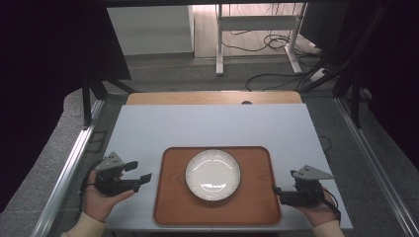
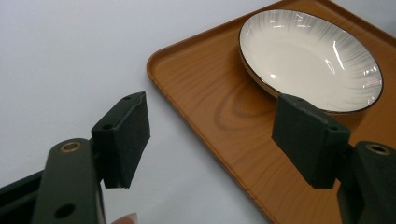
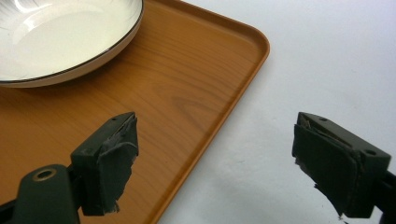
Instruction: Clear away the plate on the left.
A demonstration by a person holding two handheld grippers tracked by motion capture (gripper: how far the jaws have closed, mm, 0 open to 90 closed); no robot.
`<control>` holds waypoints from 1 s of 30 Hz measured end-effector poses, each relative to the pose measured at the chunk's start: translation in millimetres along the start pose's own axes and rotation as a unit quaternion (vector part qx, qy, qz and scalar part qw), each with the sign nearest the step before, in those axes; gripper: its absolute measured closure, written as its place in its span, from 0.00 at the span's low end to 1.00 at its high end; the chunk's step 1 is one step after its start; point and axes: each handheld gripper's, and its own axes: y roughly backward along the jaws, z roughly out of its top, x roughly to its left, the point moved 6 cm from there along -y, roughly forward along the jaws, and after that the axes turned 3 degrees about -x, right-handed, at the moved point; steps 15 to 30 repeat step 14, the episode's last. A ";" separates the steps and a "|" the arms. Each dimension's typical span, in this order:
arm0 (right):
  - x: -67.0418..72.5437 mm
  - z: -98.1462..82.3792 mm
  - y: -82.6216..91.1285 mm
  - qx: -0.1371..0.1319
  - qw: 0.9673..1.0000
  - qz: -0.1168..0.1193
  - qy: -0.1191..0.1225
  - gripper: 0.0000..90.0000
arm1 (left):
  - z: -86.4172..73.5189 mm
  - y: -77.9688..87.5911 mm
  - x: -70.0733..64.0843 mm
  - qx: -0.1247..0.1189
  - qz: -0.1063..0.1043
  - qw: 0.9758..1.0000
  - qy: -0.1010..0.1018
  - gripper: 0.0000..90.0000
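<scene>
The left tongs [image 1: 140, 173] sit in the person's left hand [image 1: 101, 197] at the near left of the surface [image 1: 207, 123], jaws spread wide and holding nothing. In the left gripper view the tray's rounded corner and left rim run between the two jaws, one jaw over bare surface and the other over the tray's wood. The right tongs [image 1: 274, 190] rest in the right hand [image 1: 318, 210] at the near right, jaws likewise wide apart and empty; in the right gripper view the tray's right rim passes between them.

The tray [image 1: 173, 197] lies between the two tongs, near the surface's front edge, with narrow strips of bare surface at either side. The plate [image 1: 213, 175] stands at the tray's middle, apart from both tongs. Beyond the tray the surface is open to its far edge.
</scene>
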 end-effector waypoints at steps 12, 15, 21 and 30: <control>-2.7 -2.8 1.9 -0.001 1.000 -0.002 -0.007 0.16 | 4.5 -0.9 4.5 -0.007 0.001 1.000 0.010 0.30; -4.4 -4.0 3.4 -0.002 1.000 -0.003 -0.012 0.16 | 5.2 -2.0 6.3 -0.007 0.004 1.000 0.009 0.30; -4.4 -4.0 3.4 -0.002 1.000 -0.003 -0.012 0.16 | 5.2 -2.0 6.3 -0.007 0.004 1.000 0.009 0.30; -4.4 -4.0 3.4 -0.002 1.000 -0.003 -0.012 0.16 | 5.2 -2.0 6.3 -0.007 0.004 1.000 0.009 0.30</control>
